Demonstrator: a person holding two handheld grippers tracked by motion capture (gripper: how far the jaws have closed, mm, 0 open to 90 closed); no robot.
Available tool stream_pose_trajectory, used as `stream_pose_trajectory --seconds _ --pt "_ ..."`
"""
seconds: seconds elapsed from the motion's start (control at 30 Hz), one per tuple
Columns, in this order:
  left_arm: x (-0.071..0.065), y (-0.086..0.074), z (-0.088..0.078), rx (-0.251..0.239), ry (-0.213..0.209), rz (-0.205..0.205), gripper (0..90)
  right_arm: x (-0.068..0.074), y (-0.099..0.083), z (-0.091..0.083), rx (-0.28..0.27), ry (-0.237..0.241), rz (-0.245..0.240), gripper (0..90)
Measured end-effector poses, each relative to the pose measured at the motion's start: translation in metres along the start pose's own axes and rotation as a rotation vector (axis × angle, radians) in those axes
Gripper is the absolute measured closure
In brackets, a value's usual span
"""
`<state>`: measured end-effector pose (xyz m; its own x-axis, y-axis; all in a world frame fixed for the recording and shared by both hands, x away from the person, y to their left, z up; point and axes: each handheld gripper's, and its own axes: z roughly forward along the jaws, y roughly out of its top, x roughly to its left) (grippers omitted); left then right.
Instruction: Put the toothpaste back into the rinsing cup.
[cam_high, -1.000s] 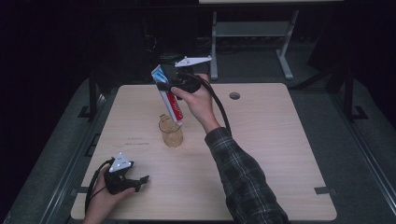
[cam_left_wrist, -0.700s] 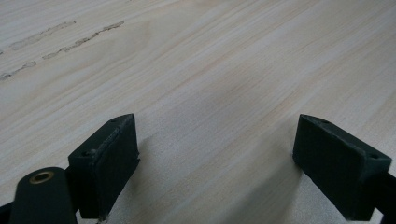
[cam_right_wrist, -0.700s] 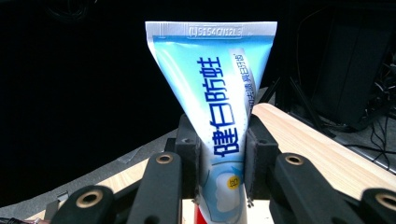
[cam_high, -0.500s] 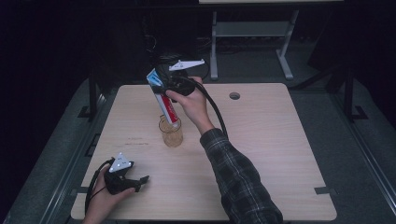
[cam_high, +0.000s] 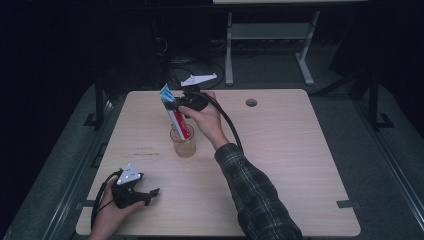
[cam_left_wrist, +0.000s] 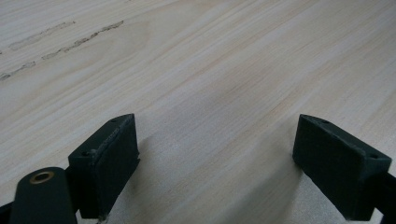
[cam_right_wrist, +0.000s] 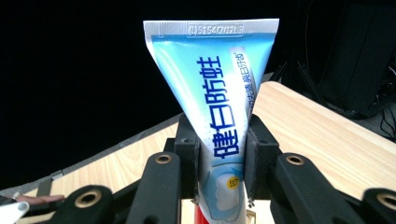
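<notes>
- Two claws are at work: the right claw is clamped on a toothpaste tube, while the left claw rests near the front left corner of the bench, its jaws spread wide with nothing between them.
- Where the tube is: it is held tilted above a glass cup that stands near the middle of the bench, the red lower end at the cup's mouth and the crimped blue end up.
- In the right gripper view the toothpaste tube is seen pinched across its middle by both pads.
- Step in hand (as judged): the tube is being lowered, cap end first, into the cup.
- To do it well, the lower end should be kept centred over the opening, so that the rim is not caught and the cup is not tipped.
- The tilt should be eased toward upright as the tube goes in.
- The grip should be kept until the tube is borne by the cup's bottom or wall (a light cup slides easily).
</notes>
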<state>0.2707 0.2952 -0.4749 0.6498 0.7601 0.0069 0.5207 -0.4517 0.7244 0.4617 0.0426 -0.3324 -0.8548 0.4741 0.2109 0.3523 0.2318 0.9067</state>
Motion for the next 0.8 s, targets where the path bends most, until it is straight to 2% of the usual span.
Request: stream_pose_trajectory --seconds 0.23,0.8 --pt "0.0 0.0 0.0 0.001 -0.001 0.0 13.1 -0.003 -0.008 0.002 0.012 -0.001 0.002 70.5" --pt "0.0 0.0 0.0 0.001 -0.001 0.0 13.1 -0.006 -0.034 0.005 0.082 -0.005 0.013 70.0"
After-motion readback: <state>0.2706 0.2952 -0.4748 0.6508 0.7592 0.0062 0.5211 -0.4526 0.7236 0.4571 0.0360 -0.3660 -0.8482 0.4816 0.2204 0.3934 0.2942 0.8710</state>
